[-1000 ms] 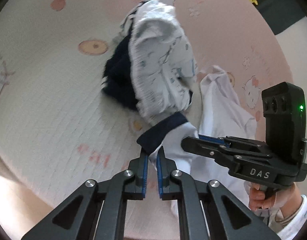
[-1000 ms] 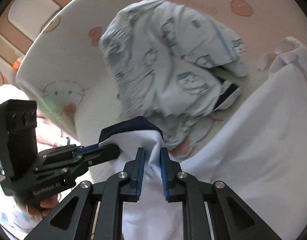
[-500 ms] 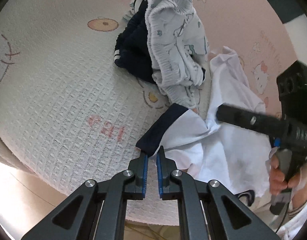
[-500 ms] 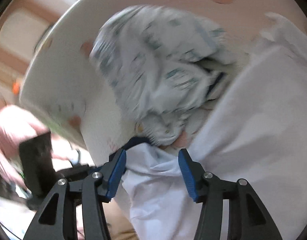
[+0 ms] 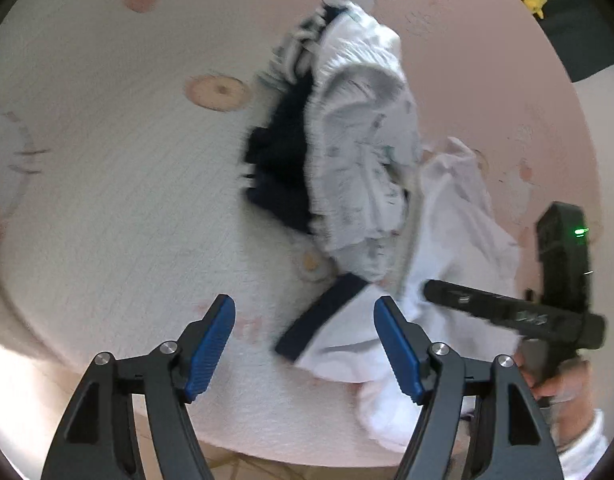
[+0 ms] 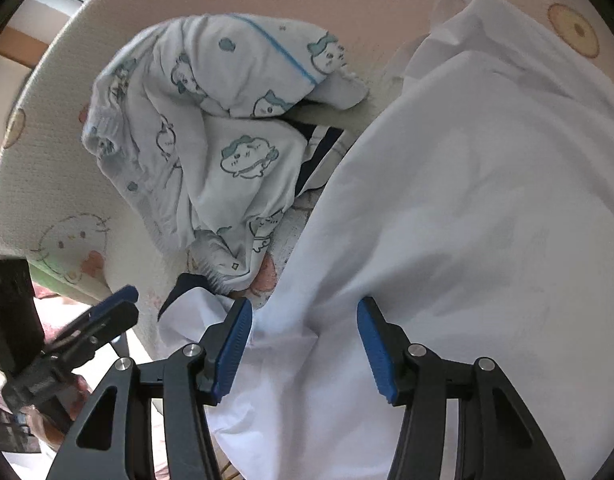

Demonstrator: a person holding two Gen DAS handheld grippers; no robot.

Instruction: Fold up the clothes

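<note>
The white shirt (image 6: 487,208) is lying on the bed (image 5: 107,168), just beside the printed pajamas (image 6: 211,128), its navy cuff (image 5: 323,316) nearest the edge. The left claw (image 5: 305,344) is opening above that cuff, gripping nothing; the right claw (image 6: 303,344) is standing spread over bunched white cloth. Better to be smoothing the shirt flat, clear of the pajamas, before pinching again.

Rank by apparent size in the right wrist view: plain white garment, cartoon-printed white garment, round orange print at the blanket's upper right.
1. Plain white garment, largest, though nearest the camera.
2. Cartoon-printed white garment.
3. Round orange print, smallest.
</note>
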